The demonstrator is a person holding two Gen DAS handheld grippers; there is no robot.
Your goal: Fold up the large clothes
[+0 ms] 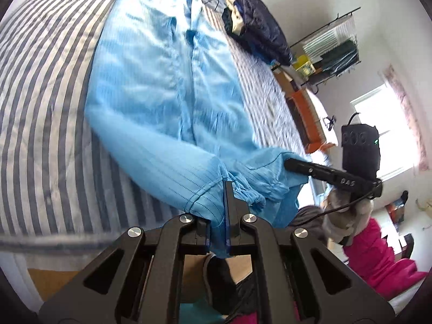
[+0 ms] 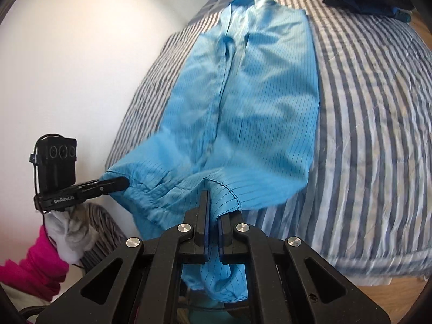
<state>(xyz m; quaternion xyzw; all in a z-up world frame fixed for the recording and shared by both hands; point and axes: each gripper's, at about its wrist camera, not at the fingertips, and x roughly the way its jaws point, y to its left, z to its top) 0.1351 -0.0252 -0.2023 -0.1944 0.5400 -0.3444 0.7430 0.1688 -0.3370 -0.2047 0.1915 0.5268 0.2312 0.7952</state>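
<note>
1. Left wrist view: a light blue garment (image 1: 172,86) is laid lengthwise on a bed (image 1: 40,108) covered with a grey-and-white striped quilt; its collar end is turned away from the camera.
2. The near hem is lifted off the bed. The left gripper (image 1: 218,216) is seen with its fingers closed on a fold of that hem.
3. The right gripper (image 1: 290,164) is seen at the right, held in a gloved hand (image 1: 343,216); the hem's other corner is pinched at its tip.
4. A pile of dark clothes (image 1: 256,27) is placed on the bed beside the garment's far end. A clothes rack (image 1: 332,46) and a window (image 1: 386,135) are noted beyond.
5. Right wrist view: the garment (image 2: 243,94) is shown stretched toward the far end of the bed (image 2: 378,135), its hem raised at the bed's near edge.
6. The right gripper (image 2: 213,216) is closed on hem fabric, which hangs down behind the fingers.
7. The left gripper (image 2: 121,182), at the left, is clamped on the opposite hem corner.
</note>
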